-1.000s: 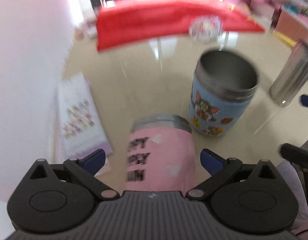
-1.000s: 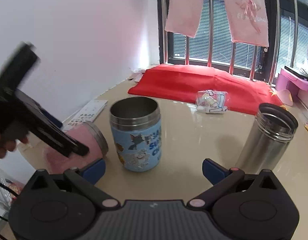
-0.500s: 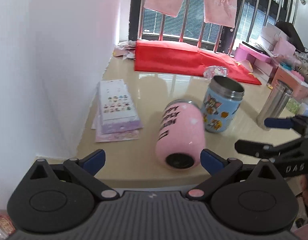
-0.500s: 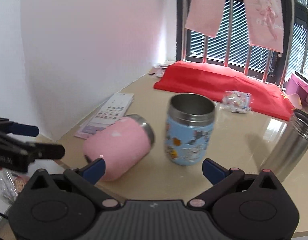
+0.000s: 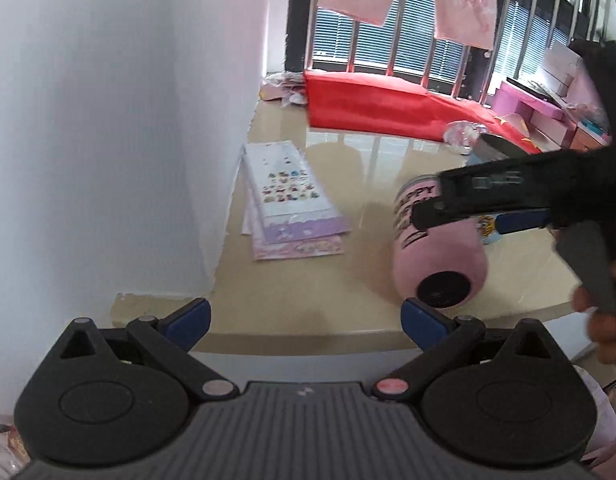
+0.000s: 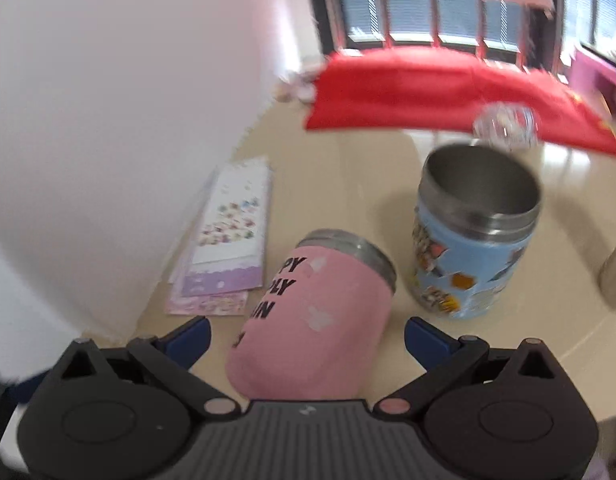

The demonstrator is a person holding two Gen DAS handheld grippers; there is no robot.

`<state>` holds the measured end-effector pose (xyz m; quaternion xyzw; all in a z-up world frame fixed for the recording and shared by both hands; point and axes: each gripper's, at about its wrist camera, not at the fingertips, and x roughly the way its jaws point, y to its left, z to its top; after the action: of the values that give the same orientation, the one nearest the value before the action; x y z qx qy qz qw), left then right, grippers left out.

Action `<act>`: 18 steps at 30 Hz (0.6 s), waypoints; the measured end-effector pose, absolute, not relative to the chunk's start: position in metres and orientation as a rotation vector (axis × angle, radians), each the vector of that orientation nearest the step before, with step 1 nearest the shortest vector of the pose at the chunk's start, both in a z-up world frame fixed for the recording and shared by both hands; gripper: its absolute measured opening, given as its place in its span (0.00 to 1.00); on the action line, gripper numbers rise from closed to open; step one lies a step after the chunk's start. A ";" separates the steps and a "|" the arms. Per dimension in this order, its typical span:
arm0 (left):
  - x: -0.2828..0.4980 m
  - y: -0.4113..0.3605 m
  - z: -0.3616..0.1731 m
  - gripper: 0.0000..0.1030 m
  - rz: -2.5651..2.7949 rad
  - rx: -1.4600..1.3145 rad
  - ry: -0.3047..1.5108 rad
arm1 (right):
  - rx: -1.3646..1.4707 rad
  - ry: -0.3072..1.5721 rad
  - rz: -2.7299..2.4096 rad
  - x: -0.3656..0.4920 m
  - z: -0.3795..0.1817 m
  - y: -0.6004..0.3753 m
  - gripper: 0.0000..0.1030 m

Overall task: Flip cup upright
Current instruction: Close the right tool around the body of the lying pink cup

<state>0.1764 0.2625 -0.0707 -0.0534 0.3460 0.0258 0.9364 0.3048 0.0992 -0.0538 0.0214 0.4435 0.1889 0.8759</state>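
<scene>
Right wrist view: the right tool (image 6: 306,338) is seen with its blue-tipped fingers (image 6: 188,338) spread wide, and between them, without visible contact, the pink cup (image 6: 315,316) is found lying on its side on the beige table (image 6: 371,184), its steel rim turned away toward the window. Just beyond it to the right, a blue cartoon cup (image 6: 471,240) is stood upright, mouth open. To the left, sticker sheets (image 6: 224,248) are laid flat beside the white wall. Farther back, a red cloth (image 6: 447,92) is spread along the table's far edge. In the left wrist view, the left tool (image 5: 304,318) is held open near the table's front edge, gripping nothing, and the pink cup's dark base is shown facing the camera, with the right tool positioned over its upper side.
</scene>
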 end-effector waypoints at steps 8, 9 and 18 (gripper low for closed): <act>0.172 0.290 -0.081 1.00 0.085 -0.172 0.726 | -0.085 0.953 0.303 0.323 -0.083 0.134 0.88; 0.171 0.292 -0.082 1.00 0.083 -0.175 0.726 | -0.121 0.955 0.359 0.322 -0.083 0.136 0.88; 0.178 0.293 -0.086 1.00 0.058 -0.177 0.729 | -0.311 1.008 0.497 0.325 -0.076 0.150 0.88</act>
<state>0.1778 0.2935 -0.0860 -0.0862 0.3558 0.0282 0.9302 0.3246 0.1503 -0.0758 -0.1467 0.4758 0.2346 0.8349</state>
